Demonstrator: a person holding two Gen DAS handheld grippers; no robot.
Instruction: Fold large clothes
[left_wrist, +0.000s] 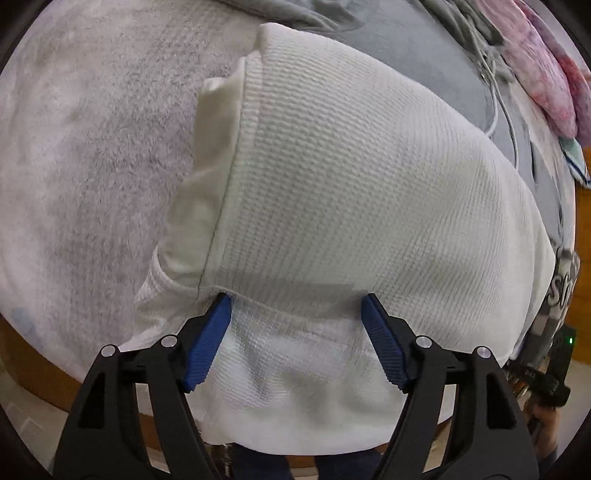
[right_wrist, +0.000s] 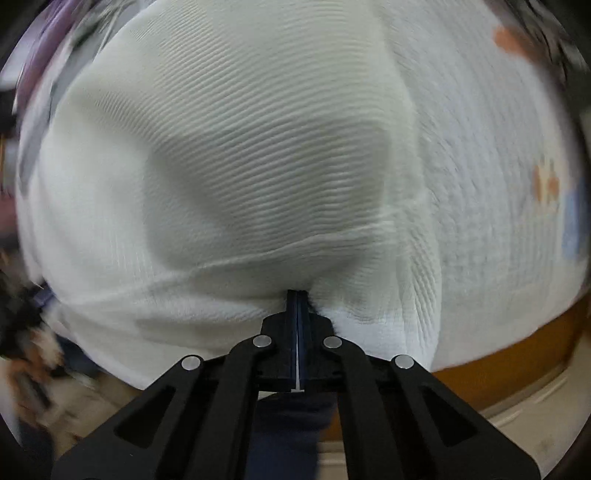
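Observation:
A white waffle-knit garment (left_wrist: 351, 177) lies folded on a fluffy white blanket (left_wrist: 92, 147), its near part hanging over the table's front edge. My left gripper (left_wrist: 297, 306) is open, its blue pads on either side of the garment's folded near edge, the tips tucked under the top layer. In the right wrist view the same white garment (right_wrist: 258, 147) fills the frame, bulging up. My right gripper (right_wrist: 297, 295) is shut on the garment's near edge, a thin strip of white cloth pinched between the pads.
A grey hoodie (left_wrist: 424, 48) with white drawstrings lies behind the garment. A pink mottled cloth (left_wrist: 546, 74) lies at the far right. The wooden table edge (right_wrist: 517, 354) runs under the blanket. The right wrist view is blurred at its edges.

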